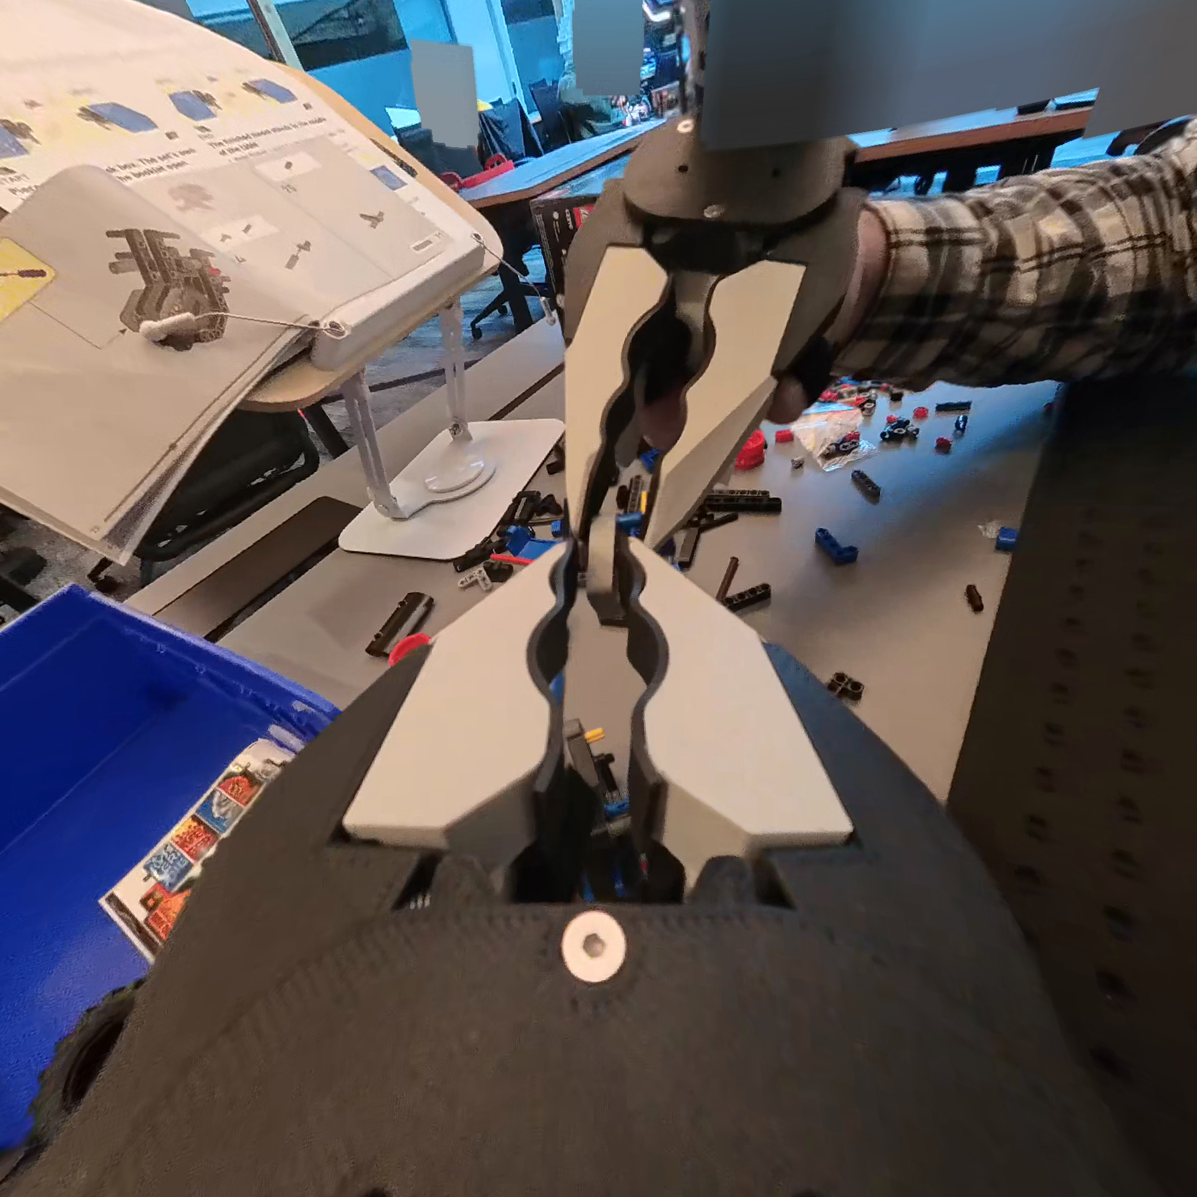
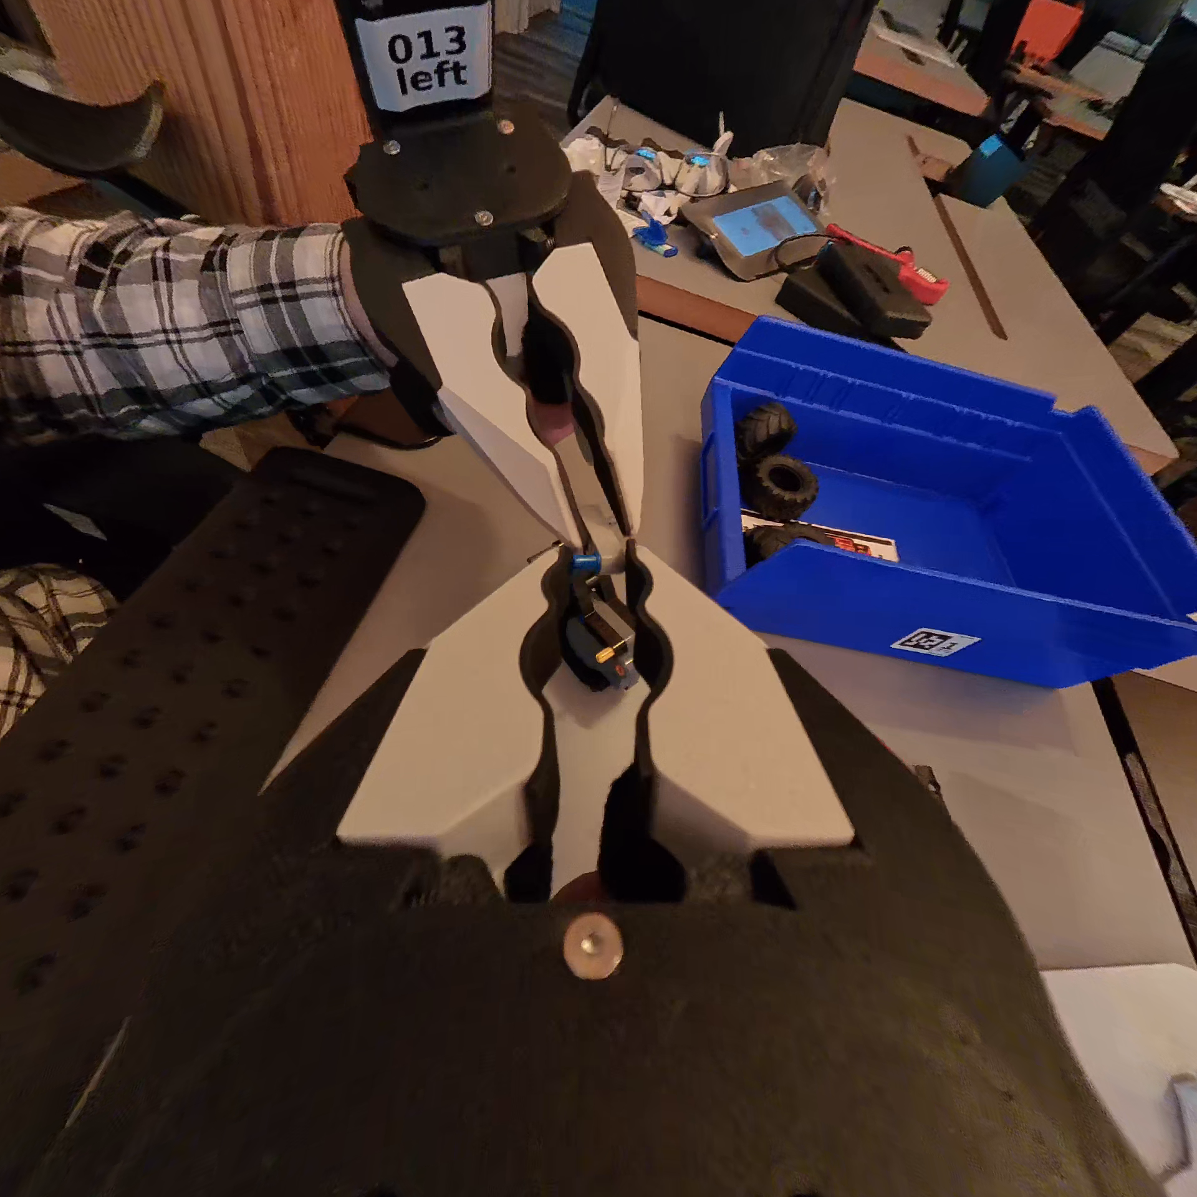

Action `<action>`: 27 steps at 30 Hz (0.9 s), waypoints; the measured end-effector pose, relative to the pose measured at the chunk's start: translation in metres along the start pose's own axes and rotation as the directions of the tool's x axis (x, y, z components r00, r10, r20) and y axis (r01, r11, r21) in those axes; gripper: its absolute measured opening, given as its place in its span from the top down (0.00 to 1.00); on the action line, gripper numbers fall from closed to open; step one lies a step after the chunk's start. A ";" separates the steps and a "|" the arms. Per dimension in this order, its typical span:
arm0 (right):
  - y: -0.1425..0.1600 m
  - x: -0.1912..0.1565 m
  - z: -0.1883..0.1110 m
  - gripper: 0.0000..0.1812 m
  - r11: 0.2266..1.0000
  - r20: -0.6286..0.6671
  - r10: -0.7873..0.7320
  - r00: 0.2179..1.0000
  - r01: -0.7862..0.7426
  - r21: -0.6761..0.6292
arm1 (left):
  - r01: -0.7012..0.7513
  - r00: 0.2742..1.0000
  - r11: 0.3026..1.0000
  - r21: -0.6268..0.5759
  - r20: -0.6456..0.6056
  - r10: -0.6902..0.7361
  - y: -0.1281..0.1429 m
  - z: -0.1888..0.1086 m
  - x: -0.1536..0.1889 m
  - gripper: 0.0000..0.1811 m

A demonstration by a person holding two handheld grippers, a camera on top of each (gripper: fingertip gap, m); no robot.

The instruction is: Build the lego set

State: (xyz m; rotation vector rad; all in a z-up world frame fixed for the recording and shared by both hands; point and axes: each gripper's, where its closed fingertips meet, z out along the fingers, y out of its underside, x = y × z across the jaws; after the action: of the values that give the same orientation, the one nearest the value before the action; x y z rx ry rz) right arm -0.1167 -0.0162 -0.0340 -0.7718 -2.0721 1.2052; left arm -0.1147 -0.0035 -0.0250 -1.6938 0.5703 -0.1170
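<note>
Left wrist view, going left to right: a blue bin [image 1: 97, 745] with a sticker sheet [image 1: 188, 848] sits at the near left, and above it the instruction booklet [image 1: 194, 259] is propped open on a white stand [image 1: 447, 479]. Dead centre, the left gripper [image 1: 599, 570] has its jaws narrowed onto a small grey-and-dark lego assembly [image 1: 605, 583], with the right gripper [image 1: 615, 518] coming in tip to tip from across the table and a plaid sleeve [image 1: 1036, 278] behind it. Off to the right, loose lego pieces [image 1: 842, 492] in black, blue and red are scattered over the grey table [image 1: 874, 615].

Right wrist view shows the same meeting from the other side. The right gripper's jaws are narrow too, pinching the dark end of the assembly with a blue pin and a yellow bit on it, while the left one clamps the grey end. Black tyres [image 2: 777, 466] sit in the bin on the right.

My read is that this is a press-fit step. I'd keep both grips firm and push straight along the pin's axis. Don't twist, or the little sub-build may pop apart or slip out. Check the booklet for orientation before pressing it fully home.
</note>
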 end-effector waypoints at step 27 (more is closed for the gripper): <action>0.000 0.010 -0.017 0.91 0.997 -0.352 0.071 0.933 -0.070 0.017 | -0.114 0.947 0.990 -0.088 0.292 0.135 -0.002 0.011 -0.006 0.93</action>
State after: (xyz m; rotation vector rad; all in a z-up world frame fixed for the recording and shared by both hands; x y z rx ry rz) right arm -0.1110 0.0003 -0.0253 -0.9891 -1.7596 1.0203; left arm -0.1151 0.0088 -0.0239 -1.6976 0.4566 0.2495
